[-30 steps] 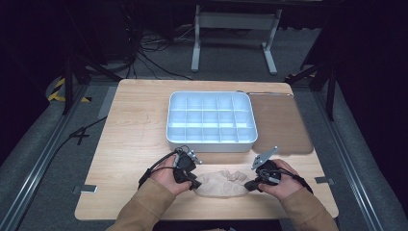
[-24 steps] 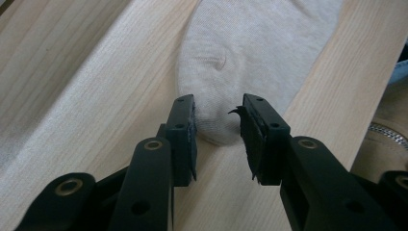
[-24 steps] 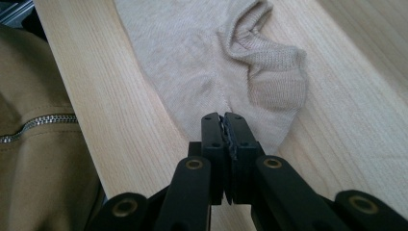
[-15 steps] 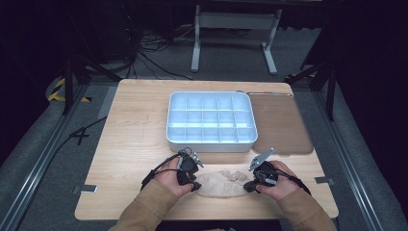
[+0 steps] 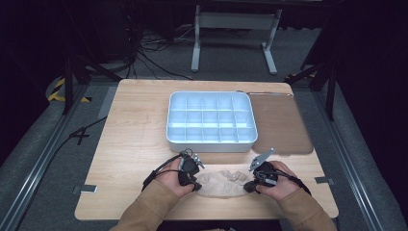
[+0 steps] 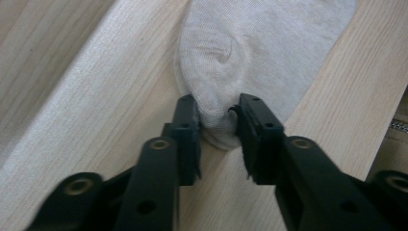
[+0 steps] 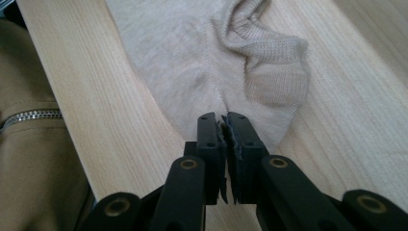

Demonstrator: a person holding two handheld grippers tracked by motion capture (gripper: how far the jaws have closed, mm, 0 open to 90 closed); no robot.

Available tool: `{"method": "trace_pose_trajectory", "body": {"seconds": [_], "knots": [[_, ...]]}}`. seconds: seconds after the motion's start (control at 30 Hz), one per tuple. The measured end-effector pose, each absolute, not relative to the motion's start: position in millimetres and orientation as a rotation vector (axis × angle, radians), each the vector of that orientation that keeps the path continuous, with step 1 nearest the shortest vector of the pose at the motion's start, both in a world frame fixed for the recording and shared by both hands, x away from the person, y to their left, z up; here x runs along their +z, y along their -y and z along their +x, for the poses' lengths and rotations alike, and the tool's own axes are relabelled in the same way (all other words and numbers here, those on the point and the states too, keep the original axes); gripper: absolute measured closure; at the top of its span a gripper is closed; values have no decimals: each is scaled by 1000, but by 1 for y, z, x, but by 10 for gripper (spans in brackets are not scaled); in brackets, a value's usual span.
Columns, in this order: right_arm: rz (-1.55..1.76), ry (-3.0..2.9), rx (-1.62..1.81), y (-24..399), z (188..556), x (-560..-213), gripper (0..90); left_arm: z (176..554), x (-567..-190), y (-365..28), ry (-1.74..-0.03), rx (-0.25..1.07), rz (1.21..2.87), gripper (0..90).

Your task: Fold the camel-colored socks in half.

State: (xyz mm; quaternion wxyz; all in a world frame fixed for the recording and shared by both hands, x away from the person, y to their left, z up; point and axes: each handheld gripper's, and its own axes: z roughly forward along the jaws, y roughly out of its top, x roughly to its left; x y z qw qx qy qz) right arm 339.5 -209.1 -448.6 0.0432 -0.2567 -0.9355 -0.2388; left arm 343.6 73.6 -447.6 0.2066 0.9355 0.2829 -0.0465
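The sock (image 5: 223, 183) lies flat on the near part of the table (image 5: 134, 125), between the two hands and well short of the tray (image 5: 210, 120). It is a light, limp knit, beige and finely ribbed, and it will likely sag and fold wherever it is not held, so it probably needs a hold at each end to stay spread. The left gripper (image 6: 219, 122) has its jaws around a bunched fold at the sock's rounded end; they have just been closing, with that cloth between them, and in the left gripper view the pads seem to press the fold from both sides. The right gripper (image 7: 225, 126) has its jaws almost together on a thin edge of the sock at the other end, where the cuff lies rumpled in a thicker ridge; they have just been easing open slightly, though cloth still appears pinched between them. Such cloth should not slip much against the pads, but a thin edge could pull free, so a bite on the doubled fold or the cuff ridge looks safer. The table is pale wood with a straight grain. The tray is hard, light plastic, split into many small square cells. A brown mat (image 5: 281, 120) lies just to its right.
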Motion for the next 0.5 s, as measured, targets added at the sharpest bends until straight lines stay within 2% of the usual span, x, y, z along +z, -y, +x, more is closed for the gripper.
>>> {"method": "trace_pose_trajectory", "body": {"seconds": [0.13,0.5], "knots": [[-782,2856,-755,212,339,-445,848,344,-445,-75,-797,-123,2601,842],[-810,2890,-793,211,339,-443,868,344,-429,-85,-840,-102,2577,855]]}}
